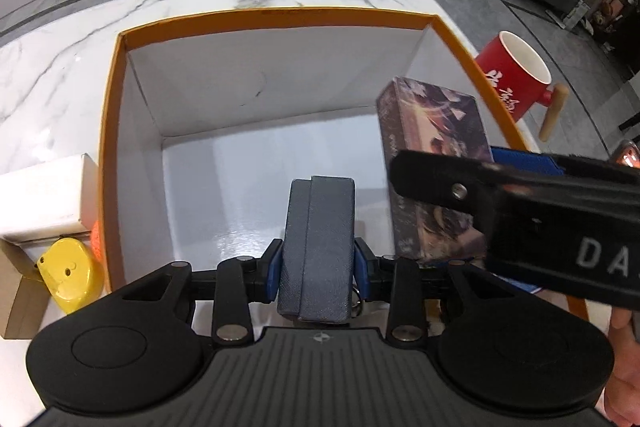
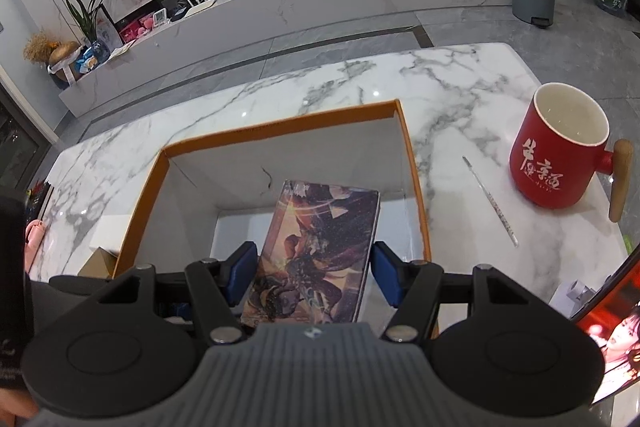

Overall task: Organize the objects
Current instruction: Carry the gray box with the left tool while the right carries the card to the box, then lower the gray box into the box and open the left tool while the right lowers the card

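Note:
An open white box with an orange rim [image 1: 280,17] [image 2: 280,123] stands on the marble table. My left gripper [image 1: 318,263] is shut on a grey textured case [image 1: 320,243], held over the box's bare floor near its front wall. My right gripper [image 2: 314,275] is shut on a dark illustrated box [image 2: 320,247], its blue pads [image 2: 240,273] pressing both long sides. In the left wrist view that illustrated box [image 1: 432,131] hangs tilted inside the orange-rimmed box along its right wall, with the right gripper [image 1: 484,167] reaching in from the right.
A red mug [image 2: 560,151] [image 1: 516,75] with a wooden handle and a thin rod [image 2: 490,201] sit right of the box. A lit screen [image 2: 612,327] lies at the near right. Left of the box are a yellow object [image 1: 70,277], a white box [image 1: 40,195] and a cardboard box [image 1: 16,291].

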A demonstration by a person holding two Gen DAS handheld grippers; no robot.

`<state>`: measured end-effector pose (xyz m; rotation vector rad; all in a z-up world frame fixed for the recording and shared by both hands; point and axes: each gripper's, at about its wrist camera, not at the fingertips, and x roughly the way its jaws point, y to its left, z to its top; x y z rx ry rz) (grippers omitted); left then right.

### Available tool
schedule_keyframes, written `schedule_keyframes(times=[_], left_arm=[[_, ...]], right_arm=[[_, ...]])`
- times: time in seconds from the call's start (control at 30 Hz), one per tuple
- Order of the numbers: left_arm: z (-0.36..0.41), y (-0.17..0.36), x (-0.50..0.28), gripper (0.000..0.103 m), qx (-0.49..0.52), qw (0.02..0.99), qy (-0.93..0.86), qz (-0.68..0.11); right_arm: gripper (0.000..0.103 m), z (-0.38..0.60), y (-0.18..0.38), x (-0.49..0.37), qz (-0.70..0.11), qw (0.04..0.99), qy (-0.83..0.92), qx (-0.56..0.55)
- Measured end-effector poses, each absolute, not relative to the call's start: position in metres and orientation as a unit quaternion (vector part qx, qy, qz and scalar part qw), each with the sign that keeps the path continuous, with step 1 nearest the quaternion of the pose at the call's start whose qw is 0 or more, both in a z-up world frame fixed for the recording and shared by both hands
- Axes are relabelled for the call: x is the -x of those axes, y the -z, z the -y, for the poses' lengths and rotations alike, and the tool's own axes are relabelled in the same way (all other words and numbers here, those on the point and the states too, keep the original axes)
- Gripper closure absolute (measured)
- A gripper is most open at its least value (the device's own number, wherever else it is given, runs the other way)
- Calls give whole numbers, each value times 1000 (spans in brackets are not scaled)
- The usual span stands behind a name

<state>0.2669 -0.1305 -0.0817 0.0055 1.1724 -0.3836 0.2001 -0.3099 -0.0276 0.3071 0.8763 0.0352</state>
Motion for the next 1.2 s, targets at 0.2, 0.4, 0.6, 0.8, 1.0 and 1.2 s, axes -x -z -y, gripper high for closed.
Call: schedule_keyframes(times=[0.2,0.4,0.6,0.8,1.0,1.2], left_arm=[[134,65,-257,50,-60,831,180,-522],[138,53,-243,51,-155,842,165,-489],[129,50,-239,60,-179,840,163,-486],[105,26,-235,60,-138,852,197,-465],[67,4,-242,63,-72,871,189,-447],[45,-2,-247,63,-30,879,201,-432]], right_arm=[[39,309,28,-198,-422,895,-15,-146],[39,306,26,-197,-419,897,-16,-138],[39,298,27,-198,-420,897,-25,-134],[39,285,32,-207,-431,893,-37,-122],[39,265,45,-225,-462,885,-30,-50],[39,251,60,-244,-491,870,-29,46]])
